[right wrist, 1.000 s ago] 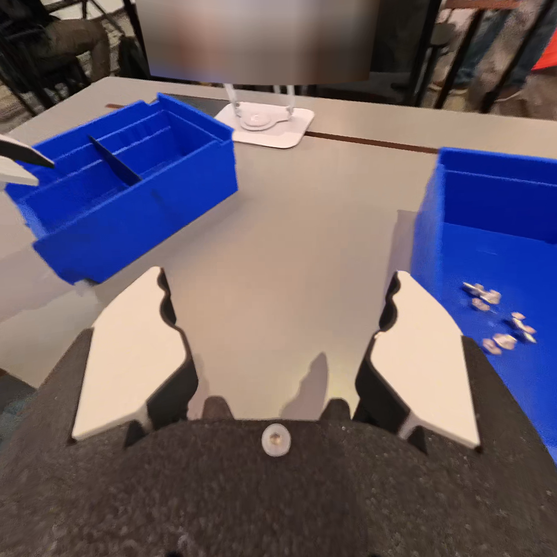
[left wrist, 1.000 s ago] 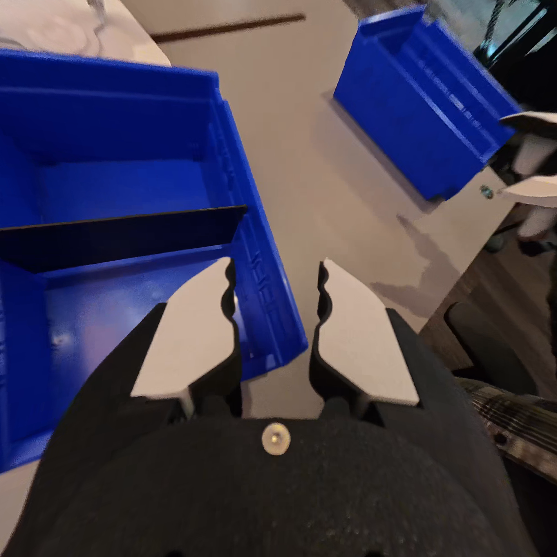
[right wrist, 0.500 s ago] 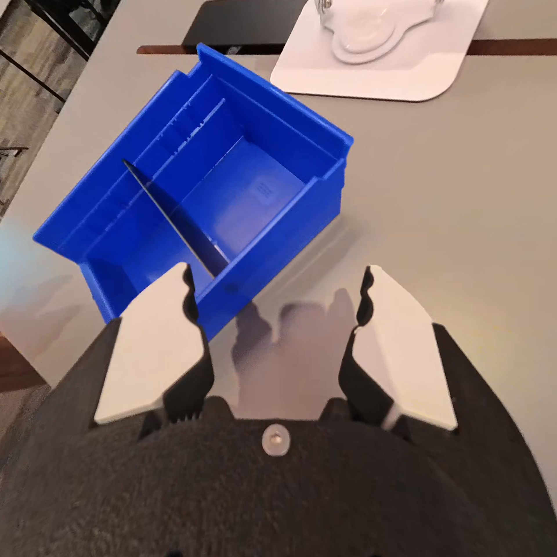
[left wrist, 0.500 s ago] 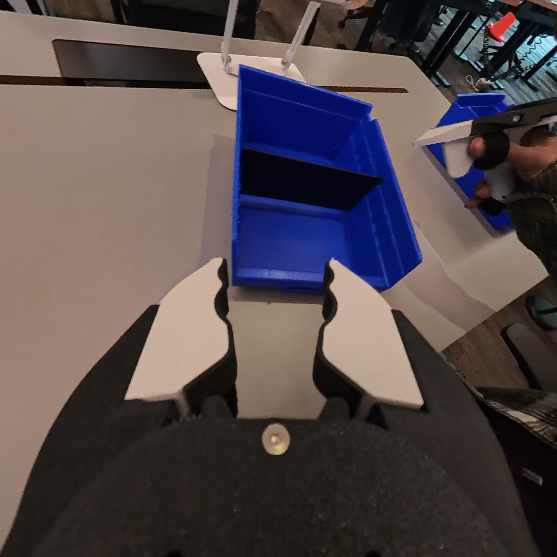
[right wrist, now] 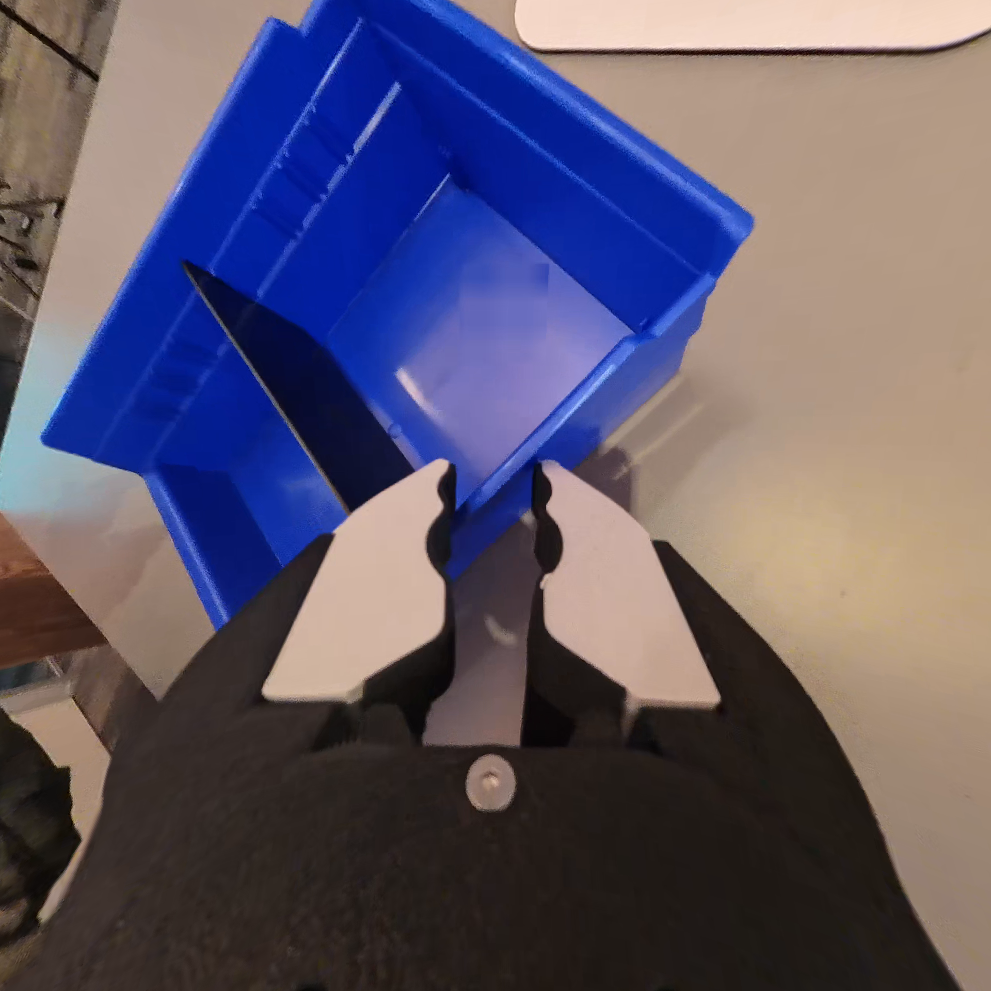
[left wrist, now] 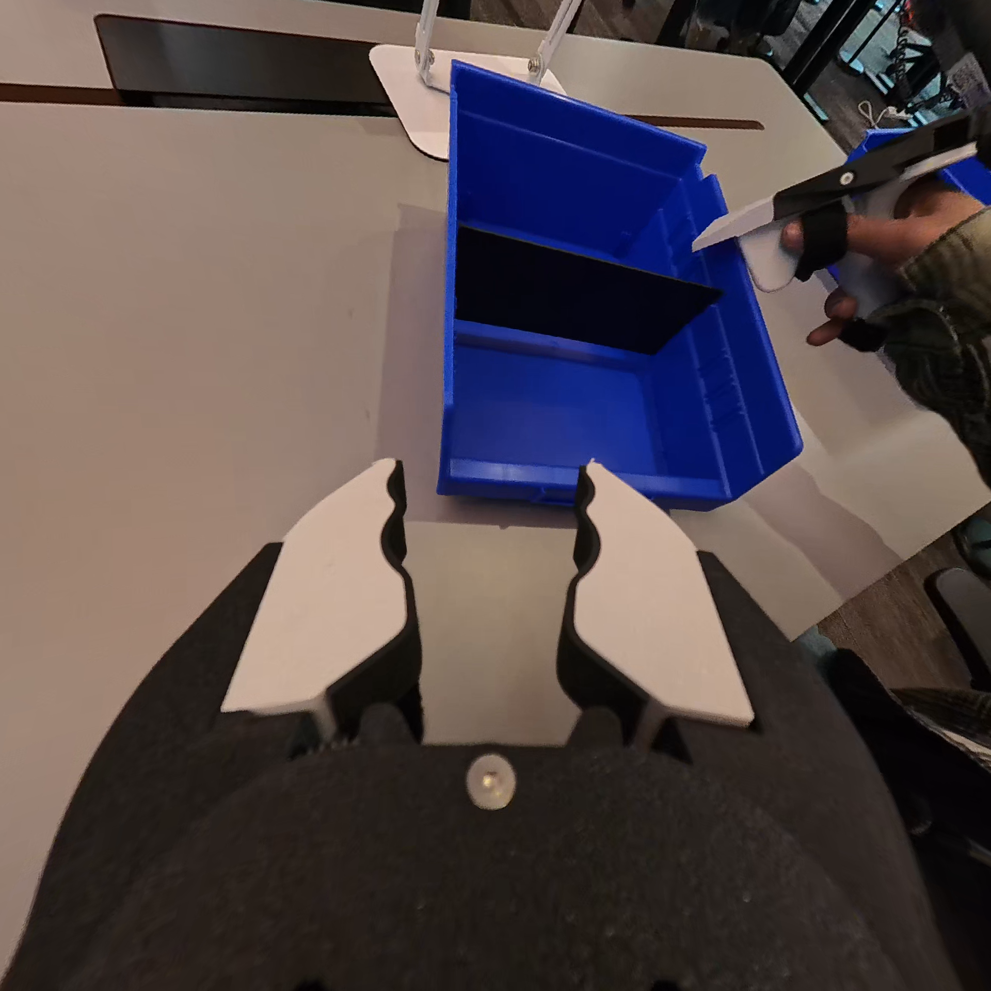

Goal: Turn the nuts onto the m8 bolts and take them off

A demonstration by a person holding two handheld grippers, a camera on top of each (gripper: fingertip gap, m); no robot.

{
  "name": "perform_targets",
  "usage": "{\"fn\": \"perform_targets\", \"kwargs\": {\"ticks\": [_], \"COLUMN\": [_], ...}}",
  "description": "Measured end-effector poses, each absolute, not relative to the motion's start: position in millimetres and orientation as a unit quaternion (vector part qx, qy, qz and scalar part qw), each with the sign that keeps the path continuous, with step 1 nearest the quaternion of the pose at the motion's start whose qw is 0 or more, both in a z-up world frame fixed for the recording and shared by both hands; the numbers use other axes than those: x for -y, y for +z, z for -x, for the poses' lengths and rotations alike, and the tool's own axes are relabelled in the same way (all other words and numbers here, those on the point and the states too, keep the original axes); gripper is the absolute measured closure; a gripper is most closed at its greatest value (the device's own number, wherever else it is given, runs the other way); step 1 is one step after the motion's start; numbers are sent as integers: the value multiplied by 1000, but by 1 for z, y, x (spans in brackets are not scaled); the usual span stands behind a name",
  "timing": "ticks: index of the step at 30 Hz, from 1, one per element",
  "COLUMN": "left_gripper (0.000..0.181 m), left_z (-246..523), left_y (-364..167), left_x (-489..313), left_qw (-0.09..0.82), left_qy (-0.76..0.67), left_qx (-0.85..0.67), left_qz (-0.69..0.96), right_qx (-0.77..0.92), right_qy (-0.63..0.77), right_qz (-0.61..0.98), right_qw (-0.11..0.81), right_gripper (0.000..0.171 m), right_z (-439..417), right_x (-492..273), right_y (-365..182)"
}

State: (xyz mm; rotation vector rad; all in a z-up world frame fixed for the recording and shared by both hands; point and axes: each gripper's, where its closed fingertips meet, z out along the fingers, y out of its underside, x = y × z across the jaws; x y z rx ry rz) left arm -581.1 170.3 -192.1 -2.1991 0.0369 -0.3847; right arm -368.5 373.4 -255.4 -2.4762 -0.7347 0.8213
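A blue bin (left wrist: 751, 375) with a black divider (left wrist: 579, 300) stands on the grey table; both compartments look empty. No nuts or bolts show. My left gripper (left wrist: 490, 472) is open and empty, just short of the bin's near wall. My right gripper (right wrist: 493, 472) has its jaws nearly closed around the bin's (right wrist: 563, 123) side wall, beside the divider (right wrist: 311, 375). In the left wrist view the right gripper (left wrist: 718, 236) touches the rim of the bin's right wall, held by a person's hand (left wrist: 911, 257).
A second blue bin (left wrist: 965, 177) sits far right, mostly hidden behind the right gripper. A white stand base (left wrist: 413, 96) lies behind the bin, also in the right wrist view (right wrist: 751, 27). The table edge (left wrist: 858, 579) runs close on the right. The gap from one gripper's tips to the other's is roughly 30 centimetres.
My right gripper swung from the bin with small metal parts to the divided bin, dropped down, and narrowed its jaws around the side wall. My left gripper pulled back from over the bin, still open.
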Motion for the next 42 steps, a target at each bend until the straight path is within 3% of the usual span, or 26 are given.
{"fn": "perform_targets", "kwargs": {"ticks": [11,29,36,42], "left_gripper": [123,123,123,122], "left_z": [580,560,554,547], "left_y": [-200,-212,-211,-213], "left_x": [-170,-186,-190,-193], "left_qw": [431,412,410,407], "left_qy": [-163,-173,-173,-191], "left_qx": [-12,-26,-37,-41], "left_qz": [888,894,895,892], "right_qx": [286,213,219,192], "right_qy": [201,160,144,74], "right_qz": [925,946,932,936], "right_qw": [149,182,252,286], "right_gripper": [160,166,124,110], "right_z": [310,200,179,110], "right_x": [-387,-427,-437,-443], "right_y": [-257,-257,-204,-166]}}
